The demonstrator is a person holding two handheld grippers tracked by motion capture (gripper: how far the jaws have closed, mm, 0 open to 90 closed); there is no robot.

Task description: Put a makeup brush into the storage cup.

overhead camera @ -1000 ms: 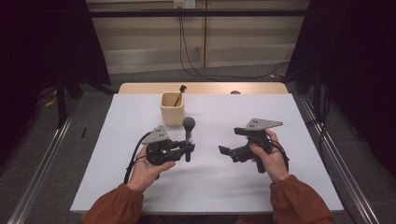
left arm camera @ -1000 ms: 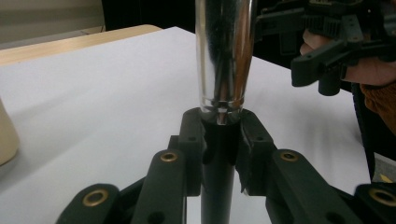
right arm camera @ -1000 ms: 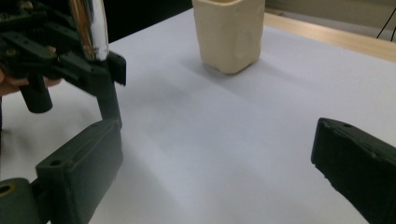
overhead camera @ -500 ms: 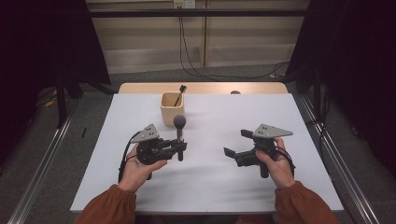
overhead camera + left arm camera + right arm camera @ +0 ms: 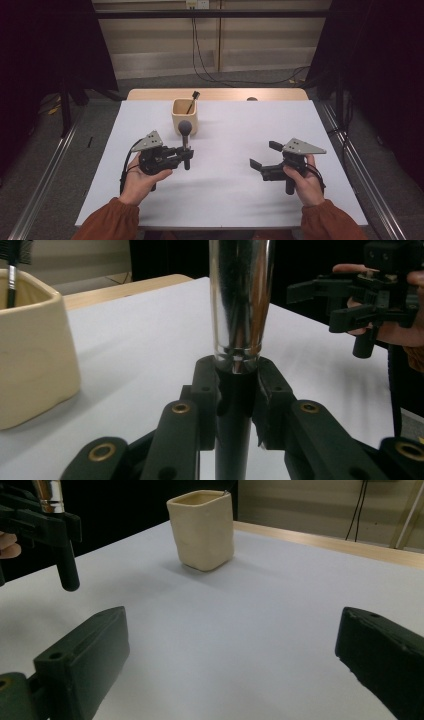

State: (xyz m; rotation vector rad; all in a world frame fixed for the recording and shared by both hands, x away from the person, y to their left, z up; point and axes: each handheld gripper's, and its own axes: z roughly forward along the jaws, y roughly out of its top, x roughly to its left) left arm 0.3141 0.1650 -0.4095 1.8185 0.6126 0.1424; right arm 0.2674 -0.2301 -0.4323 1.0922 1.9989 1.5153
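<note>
White table [image 5: 220,200], dark curtains around. Nearest us, the right gripper [image 5: 264,156] stood wide and empty. The left gripper [image 5: 186,154] clamped a brush [image 5: 185,140] upright (handle down), just short of the cup [image 5: 184,116]; we judged insertion remained.

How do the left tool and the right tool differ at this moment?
The left tool is shut on an upright brush, black handle between its jaws; the right tool stands open with nothing between its jaws. The left tool sits close to the cream cup; the right tool is farther off. Both are hand-held above the white table.
</note>
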